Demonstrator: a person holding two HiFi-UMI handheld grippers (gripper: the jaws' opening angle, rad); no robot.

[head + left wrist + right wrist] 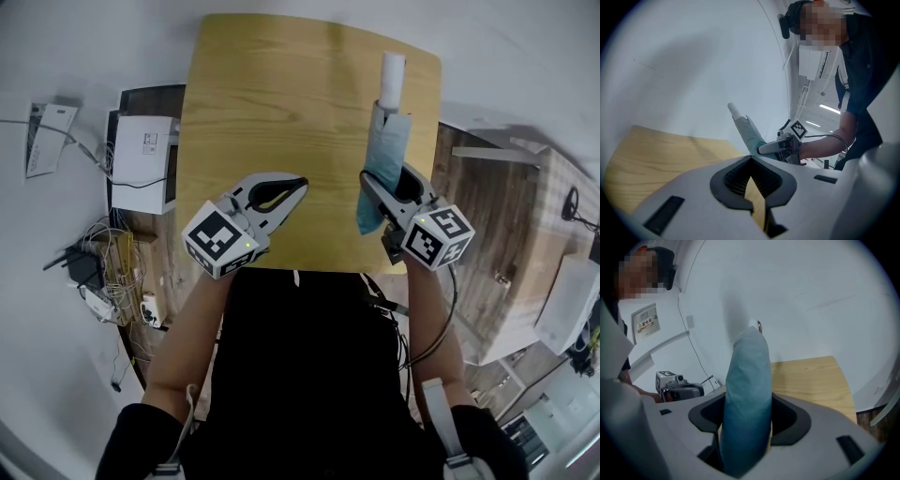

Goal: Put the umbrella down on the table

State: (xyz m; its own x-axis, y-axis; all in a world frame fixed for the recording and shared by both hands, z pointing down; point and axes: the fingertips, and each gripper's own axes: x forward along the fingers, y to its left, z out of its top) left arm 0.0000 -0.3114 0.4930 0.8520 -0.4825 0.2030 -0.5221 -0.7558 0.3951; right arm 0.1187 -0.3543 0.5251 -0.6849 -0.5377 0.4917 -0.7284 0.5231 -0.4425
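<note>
A folded teal umbrella (386, 150) with a white handle end (392, 75) points away from me over the right side of the wooden table (272, 94). My right gripper (368, 183) is shut on its lower part, and the fabric fills the jaws in the right gripper view, where the umbrella (747, 390) rises from the gripper (745, 430). From the left gripper view the umbrella (749, 130) stands tilted above the tabletop, held by the right gripper (780, 147). My left gripper (298, 184) hovers over the table's near left part, shut with nothing in it (754, 190).
A white box (142, 150) and a tangle of cables (103, 267) lie on the floor left of the table. A paper sheet (47, 136) lies further left. Wooden flooring and white furniture (567, 300) lie to the right.
</note>
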